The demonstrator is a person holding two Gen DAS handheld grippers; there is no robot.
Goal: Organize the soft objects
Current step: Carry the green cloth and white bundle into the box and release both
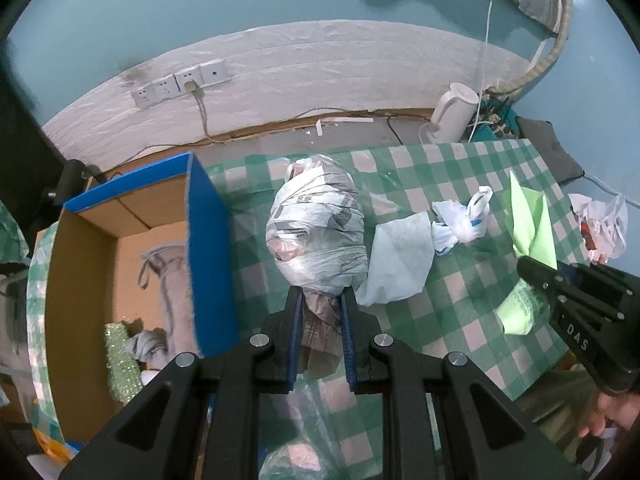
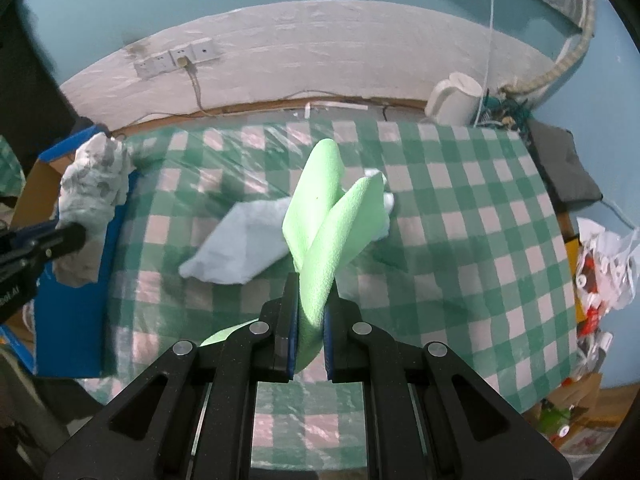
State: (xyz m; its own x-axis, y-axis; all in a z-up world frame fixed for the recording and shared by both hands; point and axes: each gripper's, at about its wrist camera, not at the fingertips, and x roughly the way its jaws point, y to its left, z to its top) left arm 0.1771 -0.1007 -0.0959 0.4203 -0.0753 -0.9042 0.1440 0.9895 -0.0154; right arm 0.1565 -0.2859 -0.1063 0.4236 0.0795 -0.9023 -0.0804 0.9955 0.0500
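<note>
the left gripper [image 1: 321, 300] has its two fingers [image 1: 293, 320] pulled in close, pinching the brown tail of a big bag bundle [image 1: 318, 232]. the bundle sticks out past the fingertips, above the checked table [image 1: 460, 184]. a blue box [image 1: 208, 248] sits just left of the fingers, open on top. a pale blue cloth [image 1: 400, 256] lies just right of the bundle, and a small tied white bag [image 1: 464, 220] lies past that. the right gripper [image 2: 312, 300] is squeezed almost shut on a green cloth [image 2: 328, 220], which stands up tall between its fingers [image 2: 290, 320] and fans out past the tips.
</note>
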